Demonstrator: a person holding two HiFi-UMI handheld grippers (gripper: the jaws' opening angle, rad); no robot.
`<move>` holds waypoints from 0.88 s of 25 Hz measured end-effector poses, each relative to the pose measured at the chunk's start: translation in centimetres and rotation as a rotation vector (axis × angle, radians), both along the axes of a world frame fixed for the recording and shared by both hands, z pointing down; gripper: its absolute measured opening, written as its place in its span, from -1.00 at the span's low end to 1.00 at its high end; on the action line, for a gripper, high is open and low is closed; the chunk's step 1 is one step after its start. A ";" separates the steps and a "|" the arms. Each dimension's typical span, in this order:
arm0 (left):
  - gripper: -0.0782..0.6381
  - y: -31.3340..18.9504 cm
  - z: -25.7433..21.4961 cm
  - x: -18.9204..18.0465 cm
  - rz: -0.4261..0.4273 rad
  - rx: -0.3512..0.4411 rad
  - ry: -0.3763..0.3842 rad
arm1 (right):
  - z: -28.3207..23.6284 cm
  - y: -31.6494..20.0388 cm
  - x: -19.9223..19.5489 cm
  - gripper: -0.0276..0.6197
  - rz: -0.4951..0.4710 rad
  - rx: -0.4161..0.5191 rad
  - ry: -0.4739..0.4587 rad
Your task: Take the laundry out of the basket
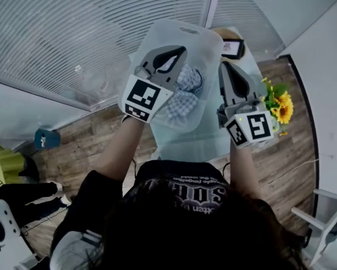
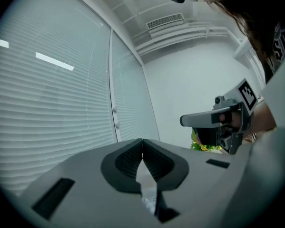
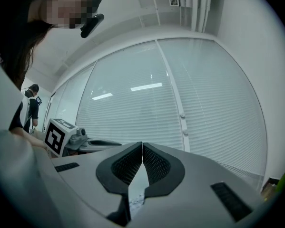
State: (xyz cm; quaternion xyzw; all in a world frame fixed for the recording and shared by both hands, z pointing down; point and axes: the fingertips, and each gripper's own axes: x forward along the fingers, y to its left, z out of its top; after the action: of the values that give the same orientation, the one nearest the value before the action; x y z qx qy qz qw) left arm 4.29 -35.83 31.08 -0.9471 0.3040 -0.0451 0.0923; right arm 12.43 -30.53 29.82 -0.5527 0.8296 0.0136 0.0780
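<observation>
1. Looking down in the head view, the translucent basket (image 1: 210,44) sits on the table (image 1: 196,145) near the window blinds (image 1: 89,38), with checked laundry (image 1: 182,103) inside. The left hand-held gripper (image 1: 183,50) hangs over the basket; the right hand-held gripper (image 1: 223,66) is just beside its right rim. Sunflowers (image 1: 282,107) crowd the table's right edge.
2. Left gripper view: jaws pressed together, nothing between; open air ahead.
3. Right gripper view: jaws pressed together, empty; blinds beyond.
</observation>
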 end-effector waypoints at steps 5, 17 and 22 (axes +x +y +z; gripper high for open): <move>-0.63 -2.0 3.5 0.9 0.030 -0.091 -0.082 | 0.2 -1.0 0.4 -0.82 -0.013 -0.001 -0.004; -0.11 -4.9 12.5 2.6 0.082 -0.269 -0.311 | 1.4 -2.0 0.9 -0.82 -0.020 -0.030 -0.016; 0.22 -5.0 16.8 3.2 0.126 -0.346 -0.421 | 2.0 -2.1 0.7 -0.82 -0.016 -0.040 0.015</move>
State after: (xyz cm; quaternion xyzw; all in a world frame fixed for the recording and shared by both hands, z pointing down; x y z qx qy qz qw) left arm 7.52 -40.83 47.87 -0.9356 0.2064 -0.2862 -0.0072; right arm 13.14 -32.68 31.77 -0.5476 0.8346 0.0006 0.0605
